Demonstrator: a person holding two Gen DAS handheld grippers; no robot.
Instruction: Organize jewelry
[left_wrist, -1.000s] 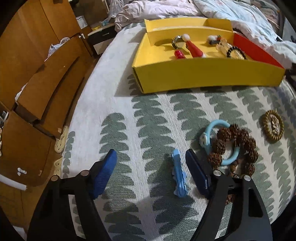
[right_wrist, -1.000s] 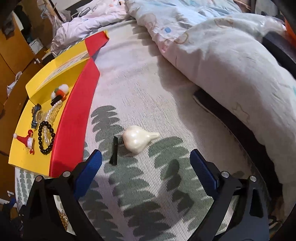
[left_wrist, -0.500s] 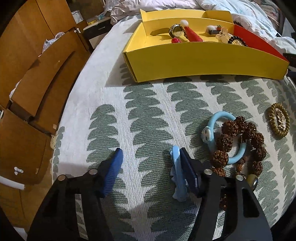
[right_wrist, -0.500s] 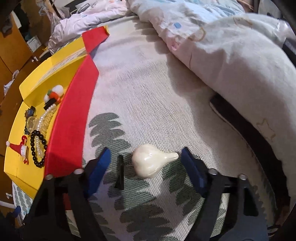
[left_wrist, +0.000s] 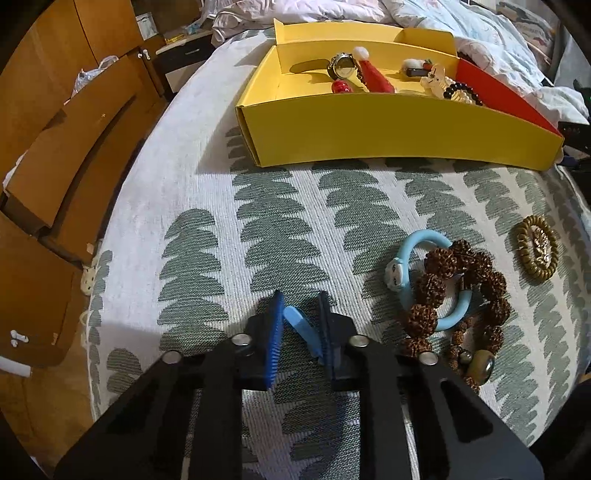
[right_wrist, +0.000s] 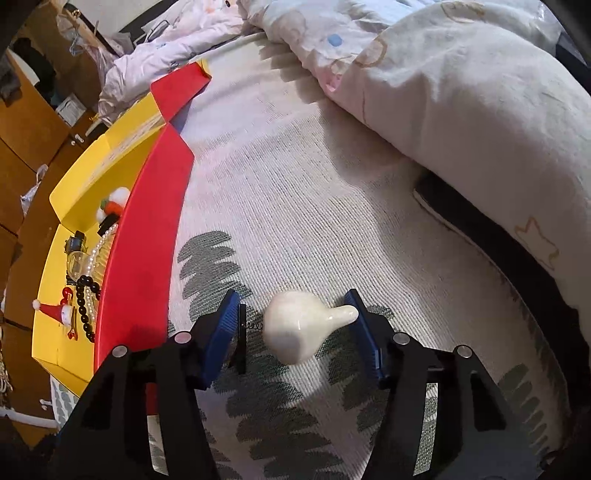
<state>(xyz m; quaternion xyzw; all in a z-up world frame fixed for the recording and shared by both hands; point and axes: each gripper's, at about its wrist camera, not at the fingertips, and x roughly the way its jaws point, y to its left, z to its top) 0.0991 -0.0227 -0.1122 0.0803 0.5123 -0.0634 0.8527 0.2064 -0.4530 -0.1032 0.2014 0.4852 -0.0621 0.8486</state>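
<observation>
My left gripper (left_wrist: 300, 317) is shut on a light blue hair clip (left_wrist: 303, 328), held slantwise between the pads low over the leaf-patterned bedcover. A blue ring bracelet (left_wrist: 421, 273), a brown bead bracelet (left_wrist: 461, 295) and a gold coil hair tie (left_wrist: 535, 251) lie to its right. My right gripper (right_wrist: 291, 317) has its pads closed against a cream pear-shaped ornament (right_wrist: 299, 328) and its thin black piece (right_wrist: 242, 336), joined by a small spring. The yellow box (left_wrist: 388, 136) with a red side wall (right_wrist: 147, 251) holds a watch, a Santa-hat clip and bead bracelets.
Wooden drawers and cardboard (left_wrist: 55, 166) stand left of the bed edge. A rumpled duvet (right_wrist: 443, 92) lies to the right, with a dark flat object (right_wrist: 480, 236) under its edge. A nightstand (left_wrist: 181, 55) stands at the back.
Both grippers moved forward and closed. The left one closed on the blue hair clip, which now tilts between the pads. The right one closed around the cream ornament and black piece.
</observation>
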